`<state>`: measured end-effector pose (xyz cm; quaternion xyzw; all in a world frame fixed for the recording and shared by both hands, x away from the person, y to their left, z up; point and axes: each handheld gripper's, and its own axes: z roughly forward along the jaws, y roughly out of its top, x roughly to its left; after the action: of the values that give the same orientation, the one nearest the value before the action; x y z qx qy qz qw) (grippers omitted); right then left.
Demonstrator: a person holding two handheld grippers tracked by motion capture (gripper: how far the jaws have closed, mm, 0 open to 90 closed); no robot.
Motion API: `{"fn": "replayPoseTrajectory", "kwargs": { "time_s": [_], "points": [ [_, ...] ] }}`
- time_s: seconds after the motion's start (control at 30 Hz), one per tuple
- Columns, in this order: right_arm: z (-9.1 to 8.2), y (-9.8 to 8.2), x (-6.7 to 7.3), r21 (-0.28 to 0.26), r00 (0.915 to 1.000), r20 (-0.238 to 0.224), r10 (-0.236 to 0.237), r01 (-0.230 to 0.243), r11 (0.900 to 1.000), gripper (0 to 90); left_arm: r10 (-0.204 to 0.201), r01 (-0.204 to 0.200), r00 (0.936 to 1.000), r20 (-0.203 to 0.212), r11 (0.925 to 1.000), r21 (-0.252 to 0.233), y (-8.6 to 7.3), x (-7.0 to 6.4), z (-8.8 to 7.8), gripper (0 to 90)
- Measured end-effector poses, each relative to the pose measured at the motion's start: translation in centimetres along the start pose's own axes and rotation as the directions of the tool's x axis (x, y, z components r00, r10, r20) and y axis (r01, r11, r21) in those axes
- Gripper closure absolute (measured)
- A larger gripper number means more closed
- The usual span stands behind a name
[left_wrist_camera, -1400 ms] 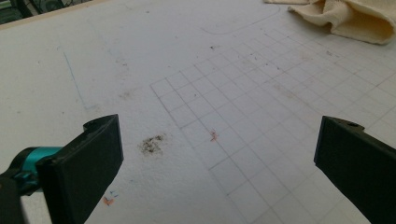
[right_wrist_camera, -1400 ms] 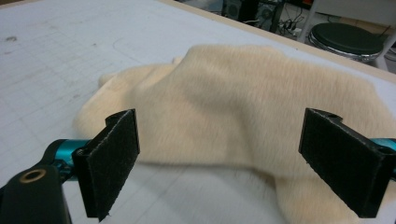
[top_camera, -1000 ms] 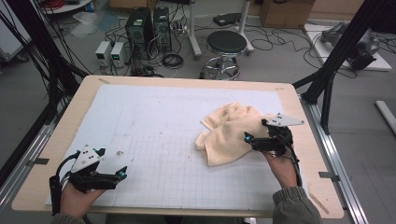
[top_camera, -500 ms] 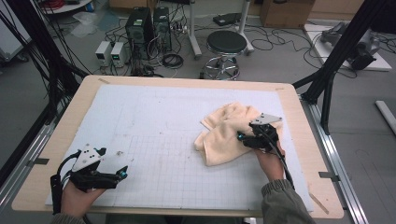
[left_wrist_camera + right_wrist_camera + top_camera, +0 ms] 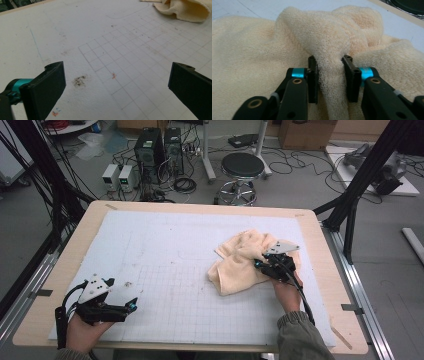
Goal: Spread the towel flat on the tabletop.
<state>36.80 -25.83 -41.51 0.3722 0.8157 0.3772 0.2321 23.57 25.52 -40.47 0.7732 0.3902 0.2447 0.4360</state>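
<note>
work: handling a cream-yellow terry towel [image 5: 243, 261] on the table [image 5: 65, 270]; looks like a pick-up or spread/fold job, judged from the grip now.
towel pos: crumpled heap on the right half of the white gridded mat [image 5: 165, 245], near its right edge, several folds bunched up; nothing flat or squared yet. In the left gripper view its edge sits at the far upper right [image 5: 185, 8], well apart from that claw.
right claw [image 5: 263, 265]: down on the towel's right side. In the right gripper view [image 5: 329, 75] a raised ridge of terry stands between the two black jaws and both pads press into it, so it's pinching the towel. Jaws have just been closing, w/ the fold between them.
left claw [image 5: 131, 305]: near the bottom-left corner of the mat, low over the surface, jaws wide apart w/ nothing between them [image 5: 115, 82]; bare gridded mat and a few smudges under it.
done so far: approach + grasp by the right claw, as far as can be judged. Grip is on a mid-fold, not clearly a corner.
left to do: lift or drag the towel, open it out, prob. bring the left claw over for a second hold; all of the spreading/folding still ahead.
progress est.: early, first grasp just made.
</note>
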Motion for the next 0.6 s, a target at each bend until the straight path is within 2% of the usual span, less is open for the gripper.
{"fn": "replayPoseTrajectory", "kwargs": {
  "time_s": [0.1,0.23,0.27,0.37,0.43,0.5,0.53,0.57,0.6],
  "points": [
    [-0.7,0.2,-0.2,-0.03,0.9998,-0.017,0.011,-0.012,0.999,77.7,-0.004,0.004,1.0,-0.003,1.0,-0.004,0.0,0.1,0.0,1.8],
    [-1.5,0.6,0.0,-0.071,0.9993,-0.038,0.005,-0.007,0.997,78.4,-0.007,0.007,1.0,-0.007,1.0,0.001,0.0,0.1,0.0,1.8],
    [-2.1,1.0,0.2,-0.099,0.9983,-0.058,0.004,-0.01,0.995,78.5,-0.007,0.007,1.0,-0.006,1.0,0.0,0.0,0.1,0.0,1.8],
    [-2.7,1.7,0.6,-0.119,0.9968,-0.078,-0.016,0.007,0.993,78.5,-0.011,0.011,0.9999,-0.007,0.9999,-0.007,0.0,0.0,0.0,1.8],
    [-3.5,3.1,1.8,-0.132,0.992,-0.115,-0.052,0.037,0.991,78.4,-0.007,0.007,0.9999,-0.008,1.0,-0.004,0.0,0.0,-0.1,1.8],
    [-3.8,3.7,2.4,-0.134,0.99,-0.122,-0.071,0.054,0.99,78.4,-0.003,0.003,1.0,-0.007,1.0,-0.006,0.1,0.0,-0.1,1.8],
    [-4.2,4.7,3.5,-0.141,0.9849,-0.144,-0.096,0.076,0.987,78.4,-0.005,0.005,1.0,-0.006,0.9999,-0.01,0.1,0.0,-0.1,1.8],
    [-4.2,4.7,3.5,-0.141,0.9849,-0.144,-0.096,0.076,0.987,78.4,-0.004,0.004,1.0,-0.006,0.9999,-0.011,0.1,0.0,-0.2,1.8],
    [-4.8,5.8,4.7,-0.152,0.9798,-0.16,-0.12,0.096,0.984,78.4,-0.006,0.006,0.9999,-0.008,0.9999,-0.012,0.1,-0.1,-0.2,1.8]
  ]
}}
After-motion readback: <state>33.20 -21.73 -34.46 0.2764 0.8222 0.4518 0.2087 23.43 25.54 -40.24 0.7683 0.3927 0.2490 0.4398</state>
